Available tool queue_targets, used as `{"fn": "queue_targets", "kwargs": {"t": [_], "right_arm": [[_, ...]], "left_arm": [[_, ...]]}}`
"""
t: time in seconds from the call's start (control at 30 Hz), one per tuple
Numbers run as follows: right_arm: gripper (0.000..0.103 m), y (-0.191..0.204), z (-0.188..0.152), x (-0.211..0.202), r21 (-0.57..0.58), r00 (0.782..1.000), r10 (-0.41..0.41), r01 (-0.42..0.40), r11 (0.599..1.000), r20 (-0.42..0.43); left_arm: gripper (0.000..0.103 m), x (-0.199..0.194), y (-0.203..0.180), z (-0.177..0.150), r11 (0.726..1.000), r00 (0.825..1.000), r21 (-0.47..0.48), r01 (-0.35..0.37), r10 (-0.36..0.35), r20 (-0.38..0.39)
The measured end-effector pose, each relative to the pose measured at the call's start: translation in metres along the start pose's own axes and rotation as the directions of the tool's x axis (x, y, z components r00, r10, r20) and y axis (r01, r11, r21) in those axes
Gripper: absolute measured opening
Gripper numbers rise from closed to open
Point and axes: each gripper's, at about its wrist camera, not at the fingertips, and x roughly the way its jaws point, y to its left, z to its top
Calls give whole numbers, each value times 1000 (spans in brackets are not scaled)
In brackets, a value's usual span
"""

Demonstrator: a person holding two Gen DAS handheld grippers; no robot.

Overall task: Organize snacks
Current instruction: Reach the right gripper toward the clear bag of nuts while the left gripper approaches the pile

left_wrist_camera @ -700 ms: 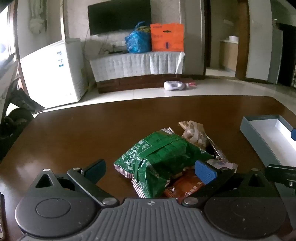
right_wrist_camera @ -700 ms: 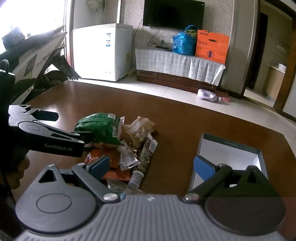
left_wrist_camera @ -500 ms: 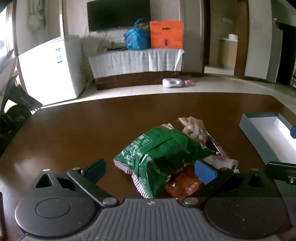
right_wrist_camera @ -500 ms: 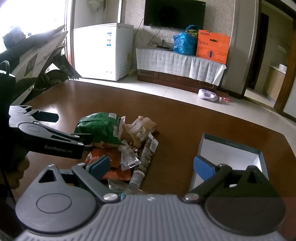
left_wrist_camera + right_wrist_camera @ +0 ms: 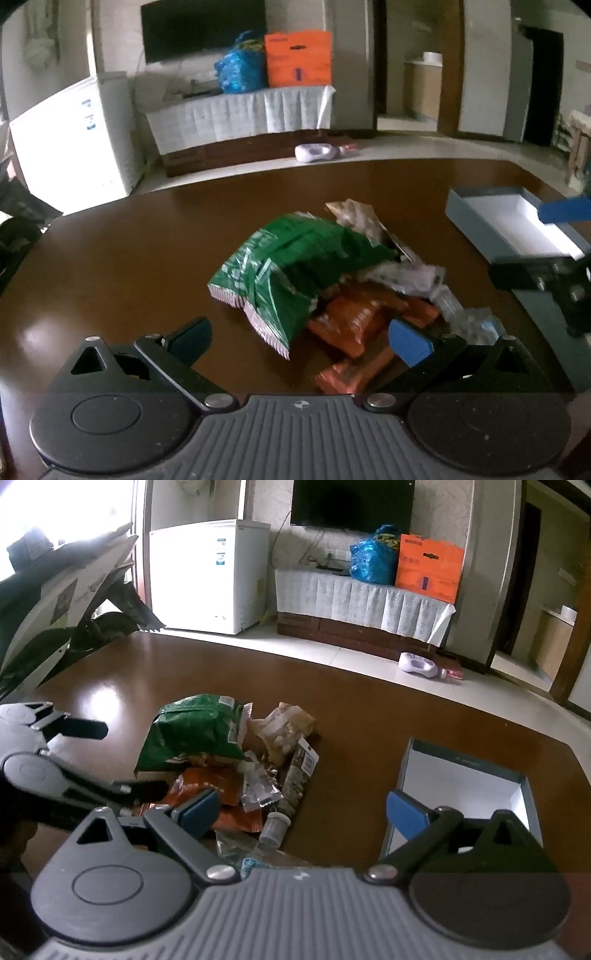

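both tongs are held released: left tongs [image 5: 299, 336] just before the green bag [image 5: 295, 266], right tongs [image 5: 301, 810] between snack pile [image 5: 236, 771] and box [image 5: 524, 786].

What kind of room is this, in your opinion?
Probably a home living room: a wall-mounted television above a cloth-covered cabinet, a white chest freezer, and a brown table with snack packets.

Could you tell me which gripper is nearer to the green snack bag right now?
Left. The open left gripper sits just short of the green snack bag, one fingertip over the orange packets. The open right gripper hangs farther off, between the pile and the box.
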Motion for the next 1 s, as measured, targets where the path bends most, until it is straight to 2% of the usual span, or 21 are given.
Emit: {"fn": "queue_targets", "kwargs": {"t": [0.17, 0.27, 0.5, 0.77, 1.0], "right_arm": [[98, 0, 0, 0, 4, 1000, 3, -3, 1000, -1], [98, 1, 0, 1, 5, 1000, 8, -8, 1000, -5], [98, 6, -4, 1, -12, 999, 19, -20, 1000, -26], [98, 11, -8, 9, -18, 998, 35, -36, 999, -48], [98, 11, -12, 12, -20, 997, 36, -37, 999, -67]], "left_arm": [[103, -10, -7, -14, 999, 999, 24, 39, -39, -9], [103, -12, -9, -19, 999, 999, 38, 38, -38, -13], [103, -12, -8, -20, 999, 999, 35, 39, -38, -21], [103, -11, -10, -32, 996, 996, 29, 89, -88, -28], [103, -16, -21, -41, 994, 997, 77, 74, -72, -31]]}}
